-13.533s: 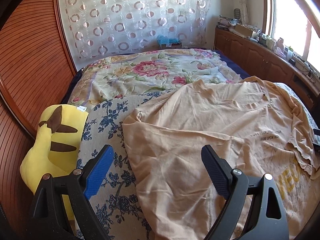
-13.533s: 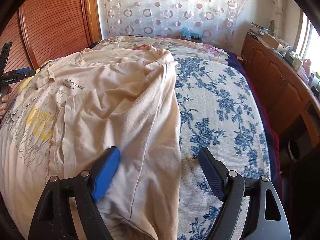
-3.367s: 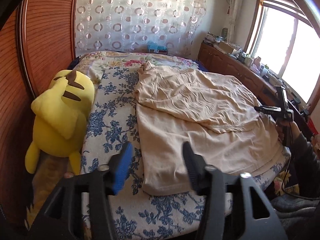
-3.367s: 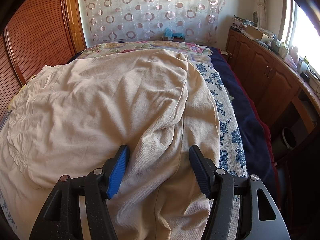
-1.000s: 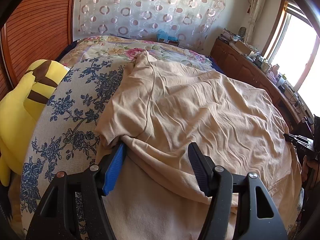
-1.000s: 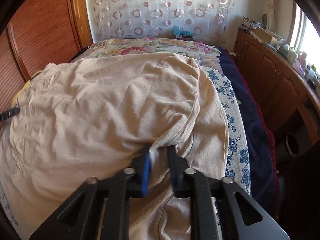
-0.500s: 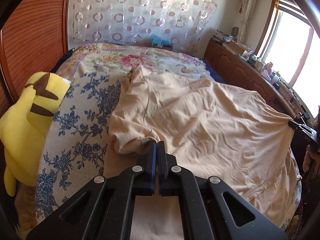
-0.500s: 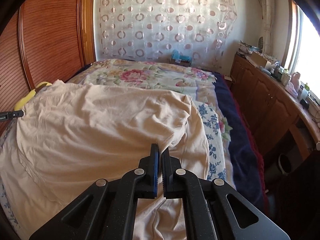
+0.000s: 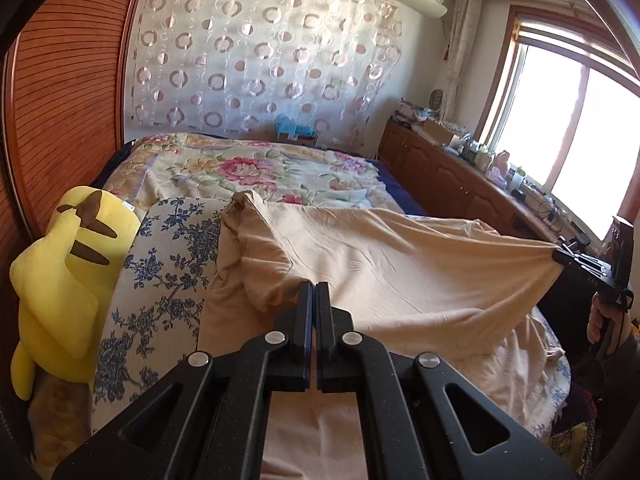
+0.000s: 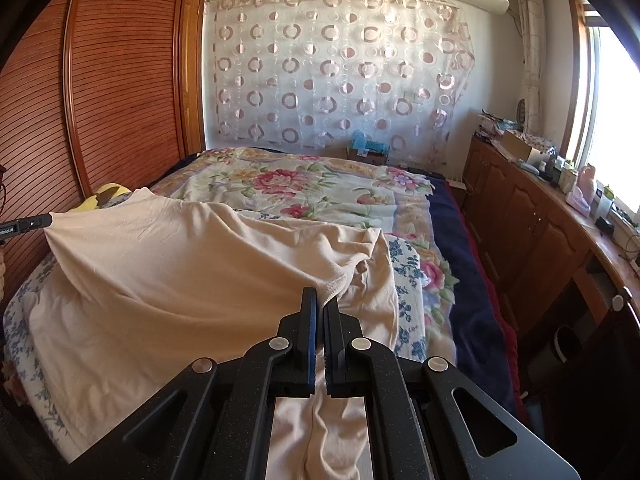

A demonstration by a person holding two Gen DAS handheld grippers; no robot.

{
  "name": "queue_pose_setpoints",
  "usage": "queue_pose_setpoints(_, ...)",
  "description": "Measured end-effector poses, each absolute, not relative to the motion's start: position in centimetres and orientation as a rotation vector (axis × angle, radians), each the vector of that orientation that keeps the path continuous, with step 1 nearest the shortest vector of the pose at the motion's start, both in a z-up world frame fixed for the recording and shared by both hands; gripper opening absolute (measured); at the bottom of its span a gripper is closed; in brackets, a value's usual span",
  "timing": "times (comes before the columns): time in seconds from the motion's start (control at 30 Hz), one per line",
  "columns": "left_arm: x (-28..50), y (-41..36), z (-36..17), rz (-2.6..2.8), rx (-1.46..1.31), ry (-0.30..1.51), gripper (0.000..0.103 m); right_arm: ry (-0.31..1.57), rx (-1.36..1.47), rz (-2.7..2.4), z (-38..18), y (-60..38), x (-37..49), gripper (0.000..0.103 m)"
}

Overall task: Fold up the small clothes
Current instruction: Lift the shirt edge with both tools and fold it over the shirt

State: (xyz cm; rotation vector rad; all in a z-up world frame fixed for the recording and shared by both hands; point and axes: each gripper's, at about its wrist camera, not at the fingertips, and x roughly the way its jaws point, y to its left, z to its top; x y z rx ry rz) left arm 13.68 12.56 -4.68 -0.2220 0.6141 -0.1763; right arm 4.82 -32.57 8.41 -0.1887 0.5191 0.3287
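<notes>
A large beige T-shirt lies on the bed, its near folded edge lifted and stretched between my two grippers. My left gripper is shut on the shirt's left end. My right gripper is shut on the shirt at its right end. In the left wrist view the right gripper pinches the far corner at the right. In the right wrist view the left gripper holds the corner at the far left. The shirt's lower layer still rests on the bed.
A yellow plush toy lies at the bed's left edge by the wooden wall. A floral quilt covers the far bed. A blue-flowered sheet lies under the shirt. Wooden cabinets with clutter run along the right under the window.
Both grippers, shut on the shirt's folded edge since half a second ago, have risen and drawn the cloth up taut between them. One second ago the left was open and the right was closing.
</notes>
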Motion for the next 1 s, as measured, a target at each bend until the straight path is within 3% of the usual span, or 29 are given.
queue_pose_setpoints(0.53, 4.0, 14.3, -3.4, -0.178, -0.257, 0.539, 0.002, 0.51, -0.156, 0.362, 8.3, -35.6, -2.2, 0.002)
queue_pose_setpoints(1.0, 4.8, 14.2, -11.2, -0.105, -0.216, 0.75, 0.002, 0.734, -0.141, 0.316, 0.9, -35.6, 2.0, 0.002)
